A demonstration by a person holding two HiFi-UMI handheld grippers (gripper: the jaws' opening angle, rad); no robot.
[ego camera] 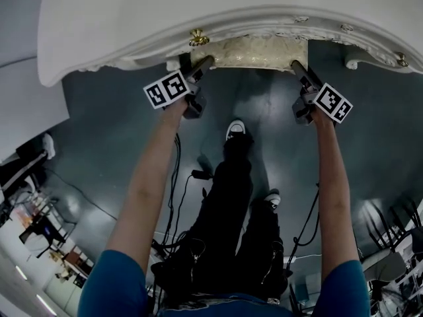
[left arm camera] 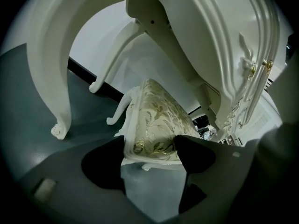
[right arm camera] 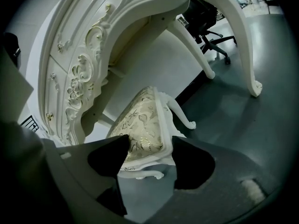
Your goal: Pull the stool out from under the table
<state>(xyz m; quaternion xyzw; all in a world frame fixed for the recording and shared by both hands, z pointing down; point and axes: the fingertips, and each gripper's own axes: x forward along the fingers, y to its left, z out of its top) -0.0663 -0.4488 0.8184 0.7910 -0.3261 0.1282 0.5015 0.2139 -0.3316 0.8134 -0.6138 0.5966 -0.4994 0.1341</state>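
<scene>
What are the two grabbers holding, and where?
The stool: the left gripper and right gripper each seem to clamp a front corner of its seat.

Dim, bluish light all round you. Both gripper views bend hard into black corners, your fingers read dark and soft-edged, and the counter above them gleams pale.

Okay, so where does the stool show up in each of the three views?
Head view: the stool is at top centre, its padded seat tucked under the edge of the white table.
Left gripper view: lower centre, a seat corner between the jaws.
Right gripper view: lower centre, a seat corner between the jaws.
Shared landmark: the white table's carved front, above the stool in every view.
</scene>
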